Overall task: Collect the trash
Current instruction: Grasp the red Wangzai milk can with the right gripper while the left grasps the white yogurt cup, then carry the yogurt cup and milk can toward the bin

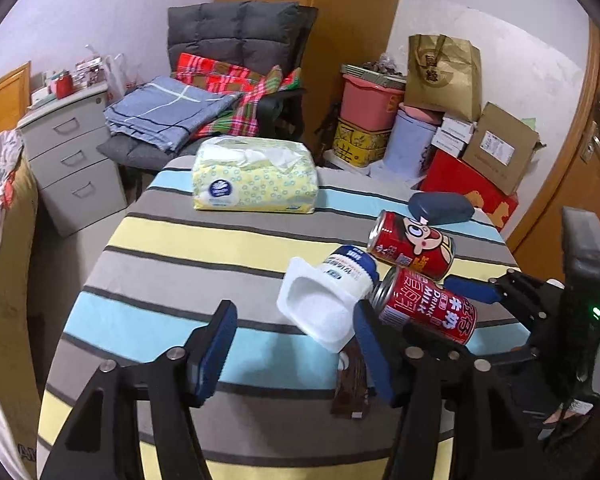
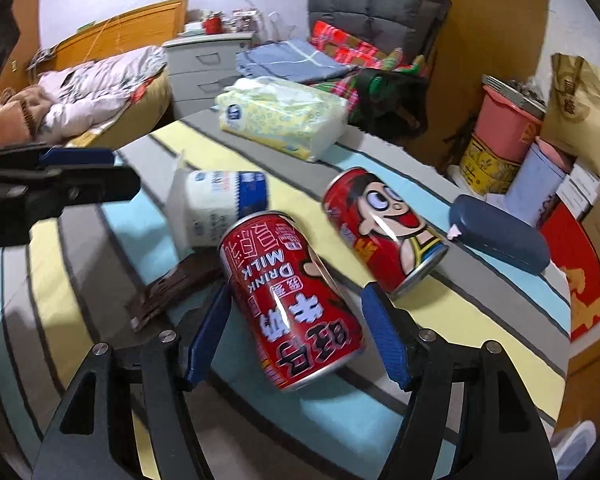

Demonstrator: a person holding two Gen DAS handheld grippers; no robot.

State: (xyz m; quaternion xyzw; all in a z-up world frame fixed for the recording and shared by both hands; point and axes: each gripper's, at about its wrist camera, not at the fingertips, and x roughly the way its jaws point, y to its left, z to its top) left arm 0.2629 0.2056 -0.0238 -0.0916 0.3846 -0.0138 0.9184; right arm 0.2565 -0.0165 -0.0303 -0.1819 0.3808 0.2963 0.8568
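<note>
A white yogurt cup (image 1: 324, 304) lies on its side on the striped tablecloth (image 1: 160, 264), its mouth toward me. My left gripper (image 1: 294, 346) is open just short of it, the right pad near the cup's rim. A red "Drink Milk" can (image 2: 296, 300) lies on its side between the pads of my right gripper (image 2: 296, 332), which is open with a gap on the right side. A second red can (image 2: 384, 228) with a cartoon face lies just beyond. A brown wrapper (image 2: 172, 288) lies flat under the cup's edge. The yogurt cup (image 2: 220, 208) sits behind the near can.
A yellow tissue pack (image 1: 256, 176) lies at the table's far side and a dark blue glasses case (image 1: 440, 208) at the far right edge. Behind stand a grey chair (image 1: 240, 36) with folded cloths, a drawer unit (image 1: 72, 160), and stacked boxes and bags (image 1: 444, 80).
</note>
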